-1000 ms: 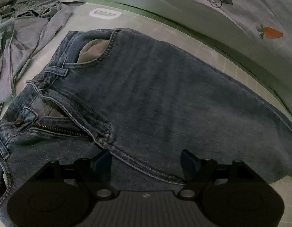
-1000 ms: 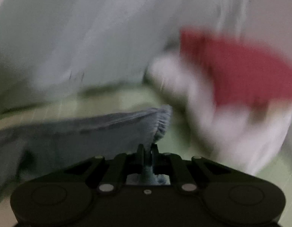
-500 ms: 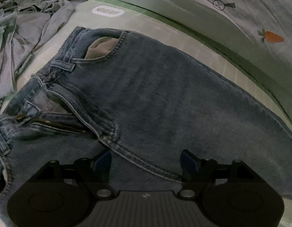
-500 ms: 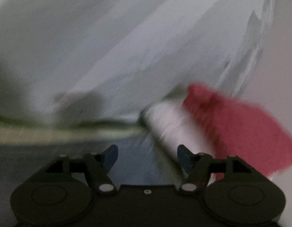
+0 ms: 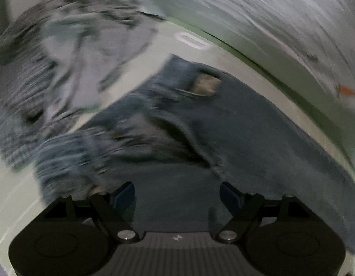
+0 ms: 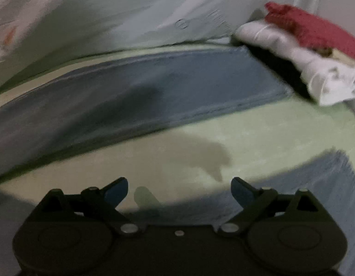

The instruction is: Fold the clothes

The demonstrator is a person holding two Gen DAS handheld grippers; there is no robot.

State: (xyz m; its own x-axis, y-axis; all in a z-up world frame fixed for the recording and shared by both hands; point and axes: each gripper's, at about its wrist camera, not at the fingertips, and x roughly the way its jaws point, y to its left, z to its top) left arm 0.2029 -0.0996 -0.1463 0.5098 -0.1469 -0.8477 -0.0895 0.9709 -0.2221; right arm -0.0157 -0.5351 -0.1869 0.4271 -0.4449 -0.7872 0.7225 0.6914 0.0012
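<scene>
The pale green mat (image 6: pixel 258 138) spreads under everything I see, and behind it hangs a light printed sheet (image 6: pixel 108 11) that rises along its far edge. On the mat lie the blue jeans (image 5: pixel 246 133), the biggest garment here: from my left wrist view the waistband end with an open pocket showing tan lining sits toward the upper middle, and the denim runs down and right under my tool. From my right wrist view one jeans leg (image 6: pixel 142 85) stretches flat across the mat, its hem reaching up to a stack at the right, and another bit of denim lies at the lower right edge. A crumpled heap of grey clothes (image 5: pixel 69 53) sits on the mat left of the jeans, blurred. The stack beside the leg hem is a folded white cloth (image 6: pixel 299 62) with a red cloth (image 6: pixel 315 32) on top. My left hand-held gripper (image 5: pixel 177 195) hovers over the denim with its jaws wide apart and nothing pinched. My right hand-held gripper (image 6: pixel 179 189) has just been opening; its jaws stand wide over bare mat, empty.
</scene>
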